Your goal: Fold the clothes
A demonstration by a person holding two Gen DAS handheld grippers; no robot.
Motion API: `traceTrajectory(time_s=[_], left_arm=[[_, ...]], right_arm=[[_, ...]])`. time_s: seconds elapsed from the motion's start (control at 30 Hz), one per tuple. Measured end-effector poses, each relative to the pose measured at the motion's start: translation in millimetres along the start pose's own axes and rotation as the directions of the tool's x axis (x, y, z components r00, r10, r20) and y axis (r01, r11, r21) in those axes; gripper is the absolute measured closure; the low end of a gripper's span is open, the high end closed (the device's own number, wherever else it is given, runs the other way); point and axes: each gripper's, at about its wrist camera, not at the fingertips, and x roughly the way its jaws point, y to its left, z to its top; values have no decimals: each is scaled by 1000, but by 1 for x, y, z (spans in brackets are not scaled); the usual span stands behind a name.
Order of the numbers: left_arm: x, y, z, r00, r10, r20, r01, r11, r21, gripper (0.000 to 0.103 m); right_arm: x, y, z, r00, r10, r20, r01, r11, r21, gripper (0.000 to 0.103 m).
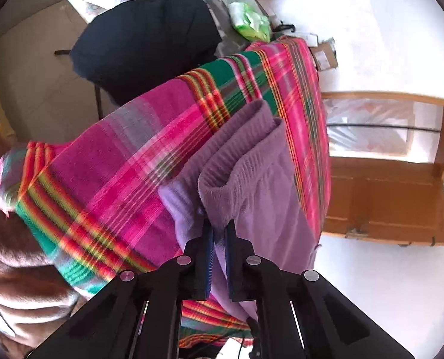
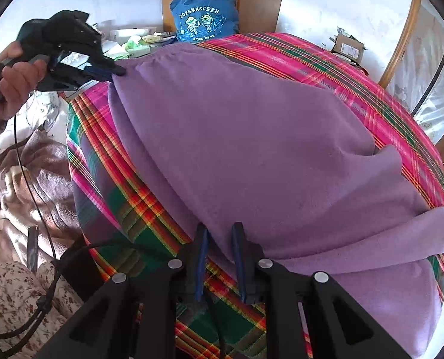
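The purple garment (image 2: 251,149) lies spread on the plaid cloth (image 2: 126,197), its lower edge running out of frame at five o'clock. The left gripper (image 1: 219,233) is clamped on the ribbed waistband—fabric hides its tips. The right gripper (image 2: 220,230), at six o'clock, has jaws slightly apart astride the hem; whether the pads press it is unclear.

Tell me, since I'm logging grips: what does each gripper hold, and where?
Left gripper pinches the purple garment at its ribbed waistband corner; right gripper holds nothing.
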Motion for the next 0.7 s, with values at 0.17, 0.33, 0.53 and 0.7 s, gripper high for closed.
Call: traceTrajectory(time_s=[0.17, 0.33, 0.53, 0.7], left_arm=[[-11, 7, -6, 1000, -11, 25, 12, 1000, -2, 99], [-20, 13, -5, 999, 13, 52, -13, 1000, -2, 100], [-14, 12, -3, 999, 49, 23, -49, 999, 13, 100], [-25, -6, -1, 995, 62, 77, -68, 995, 67, 94]], right_arm=[[-5, 1, 0, 1000, -9, 16, 9, 1000, -8, 93], [-13, 0, 1, 1000, -7, 29, 8, 1000, -26, 96], [-1, -4, 0, 999, 28, -18, -28, 999, -17, 94], [-6, -10, 6, 996, 91, -23, -90, 996, 21, 88]])
